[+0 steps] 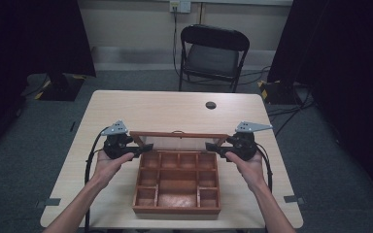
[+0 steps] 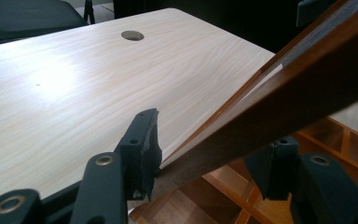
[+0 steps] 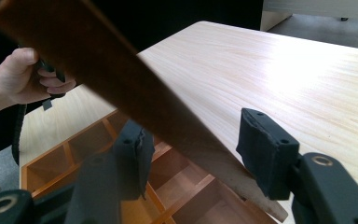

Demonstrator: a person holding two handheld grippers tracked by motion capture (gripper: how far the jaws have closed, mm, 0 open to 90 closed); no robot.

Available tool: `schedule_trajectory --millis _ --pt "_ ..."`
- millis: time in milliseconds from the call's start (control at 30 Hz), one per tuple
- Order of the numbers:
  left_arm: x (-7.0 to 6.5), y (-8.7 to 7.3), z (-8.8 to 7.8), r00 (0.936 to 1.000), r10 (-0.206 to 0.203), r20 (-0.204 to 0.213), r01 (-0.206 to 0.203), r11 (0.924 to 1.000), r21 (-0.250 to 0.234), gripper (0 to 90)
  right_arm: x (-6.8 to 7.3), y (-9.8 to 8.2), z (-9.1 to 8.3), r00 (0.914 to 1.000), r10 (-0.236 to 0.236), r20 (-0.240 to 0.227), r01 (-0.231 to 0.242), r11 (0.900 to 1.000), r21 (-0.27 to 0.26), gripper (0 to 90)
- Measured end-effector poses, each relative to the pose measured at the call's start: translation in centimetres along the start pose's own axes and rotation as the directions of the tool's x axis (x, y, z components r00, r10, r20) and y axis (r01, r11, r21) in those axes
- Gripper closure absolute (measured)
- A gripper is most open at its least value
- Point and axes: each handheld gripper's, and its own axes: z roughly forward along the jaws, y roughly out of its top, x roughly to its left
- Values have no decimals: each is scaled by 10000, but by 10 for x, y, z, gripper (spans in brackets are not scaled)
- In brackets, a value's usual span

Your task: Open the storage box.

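The light wooden table (image 1: 126, 104) carries a brown wooden box (image 1: 177, 194) near the person's edge, its inside split into many small compartments around 1 wider middle bay. Behind the table stands a dark folding chair (image 1: 212, 56) on the grey carpet. A round cable hole (image 1: 211, 105) sits in the tabletop toward the far side.

The box's hinged lid (image 1: 179, 141) is raised at the back edge of the box, its wooden frame tilted up over the compartments, with a pale panel inside the frame.

The left gripper (image 1: 137, 150) is at the lid's left end. In the left gripper view the lid frame (image 2: 279, 93) runs slantwise between the 2 jaws; whether the pads press on the wood I cannot tell.

The right gripper (image 1: 214, 147) is at the lid's right end. In the right gripper view the frame (image 3: 135, 93) passes between the jaws with a clear gap to the far pad, so the jaws stand apart around it. The person's other hand (image 3: 21, 77) shows beyond the frame.
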Motion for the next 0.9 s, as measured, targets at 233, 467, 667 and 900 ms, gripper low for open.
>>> schedule_trajectory --millis 233,467,667,900 --pt "2 0 1 9999 -109 -32 109 9999 -71 486 -2 2 7 10000 67 55 -67 10000 58 428" --pt "5 0 2 9999 -156 -51 155 9997 -189 496 -15 -3 10 9991 422 50 -423 9989 202 455" --pt "7 2 4 9998 -106 -139 105 9999 -67 503 -19 -5 14 9988 456 160 -460 9986 253 485" --pt "10 2 6 9997 -225 -116 223 9996 -173 503 -22 -6 17 9986 450 284 -457 9986 264 488"
